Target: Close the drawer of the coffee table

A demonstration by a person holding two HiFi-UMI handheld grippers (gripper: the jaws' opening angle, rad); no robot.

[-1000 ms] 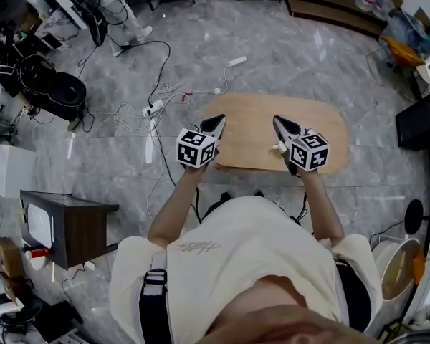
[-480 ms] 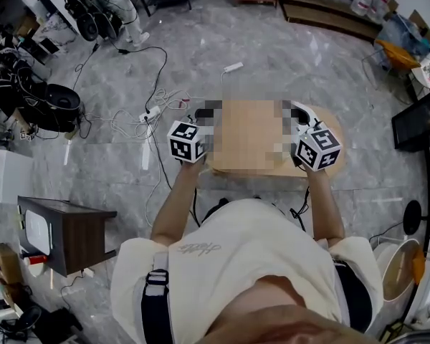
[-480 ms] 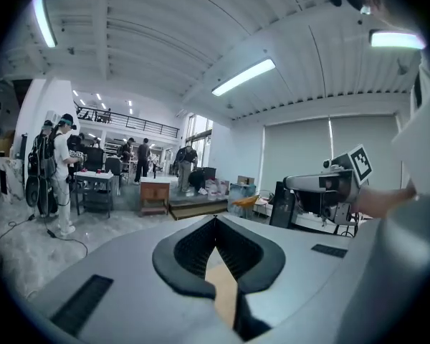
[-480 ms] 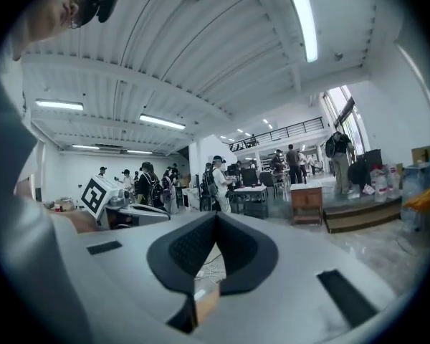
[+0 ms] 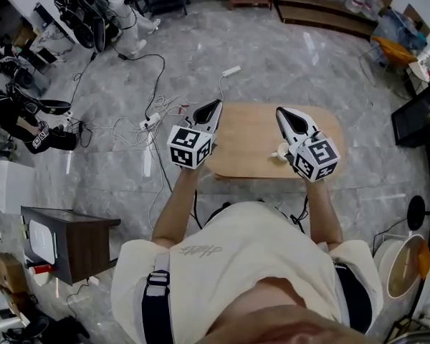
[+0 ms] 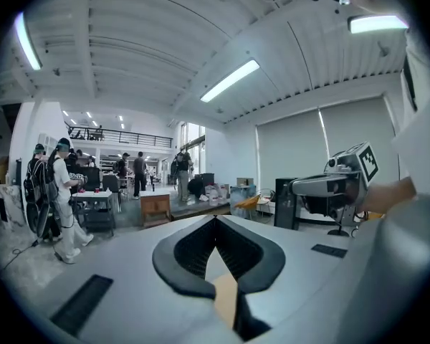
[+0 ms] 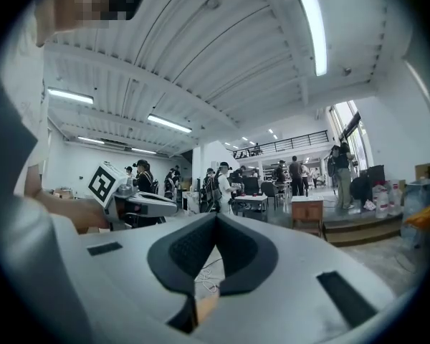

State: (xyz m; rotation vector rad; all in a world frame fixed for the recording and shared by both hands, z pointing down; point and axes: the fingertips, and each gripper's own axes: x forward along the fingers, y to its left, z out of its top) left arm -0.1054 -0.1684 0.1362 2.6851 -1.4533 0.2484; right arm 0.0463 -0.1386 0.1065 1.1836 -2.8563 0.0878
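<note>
Shifted slightly forward, the left gripper [image 5: 212,107] hangs over the coffee table [image 5: 247,149] at its left edge, the right gripper [image 5: 282,112] above its top. Both are clenched (empty).

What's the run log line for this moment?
left gripper: shut, empty | right gripper: shut, empty | both: held above coffee table | drawer: not in view

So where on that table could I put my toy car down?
The wooden coffee table top is bare between the left gripper and the right gripper, and past the right one to its round end. The floor to its left is crowded with cables and a power strip.
</note>
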